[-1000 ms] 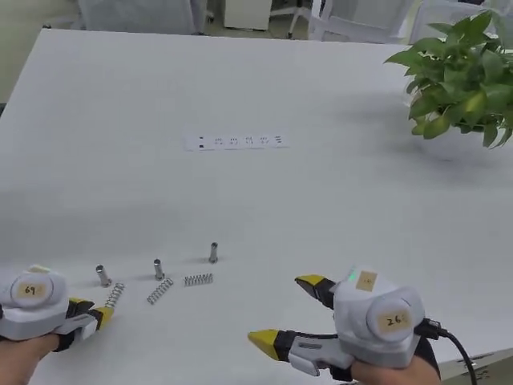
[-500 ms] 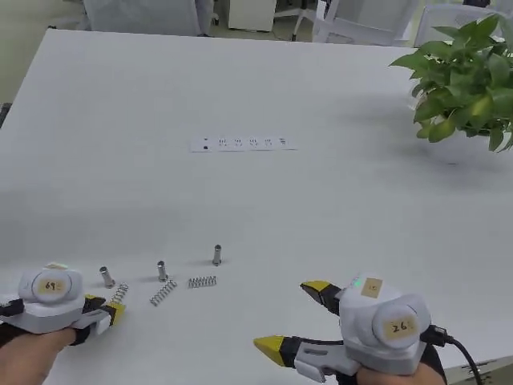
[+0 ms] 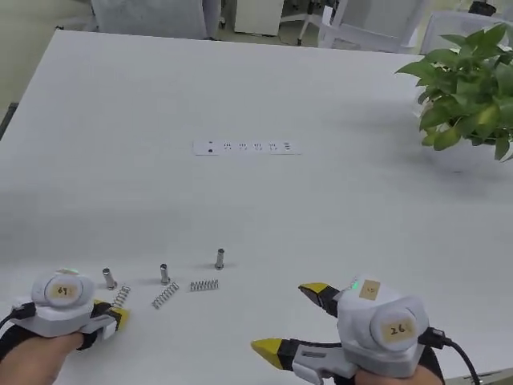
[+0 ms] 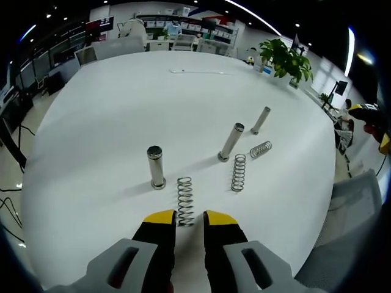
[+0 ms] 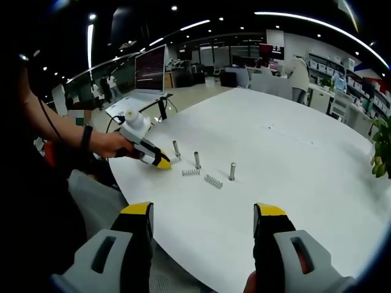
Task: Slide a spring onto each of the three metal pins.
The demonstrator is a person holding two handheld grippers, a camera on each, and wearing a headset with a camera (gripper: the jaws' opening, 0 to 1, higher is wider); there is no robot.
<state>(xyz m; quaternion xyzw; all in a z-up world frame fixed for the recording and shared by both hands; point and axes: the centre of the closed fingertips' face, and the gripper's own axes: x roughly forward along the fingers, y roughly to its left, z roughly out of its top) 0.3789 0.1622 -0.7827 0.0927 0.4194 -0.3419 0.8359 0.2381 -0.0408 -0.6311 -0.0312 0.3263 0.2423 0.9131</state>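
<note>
Lower centre: the left tool (image 4: 189, 218), narrowly parted, bracketed the nearest spring (image 4: 184, 200) at its end; closing, then lifting it to the adjacent pin (image 4: 156, 166), seemed next; the right tool (image 5: 203, 212) stood wide.

The right gripper (image 5: 205, 211) holds its yellow-tipped jaws wide apart over the near table (image 5: 293, 165) edge, with three upright pins (image 5: 197, 160), springs (image 5: 213, 180) and the left gripper (image 5: 161, 163) farther off.

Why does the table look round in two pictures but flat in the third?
Left gripper view: a fisheye lens bows the flat table into a dome, yet pins and springs look sharp. Right gripper view: same bulge, ceiling lights bent into arcs. Head view: edges straight, light even.
</note>
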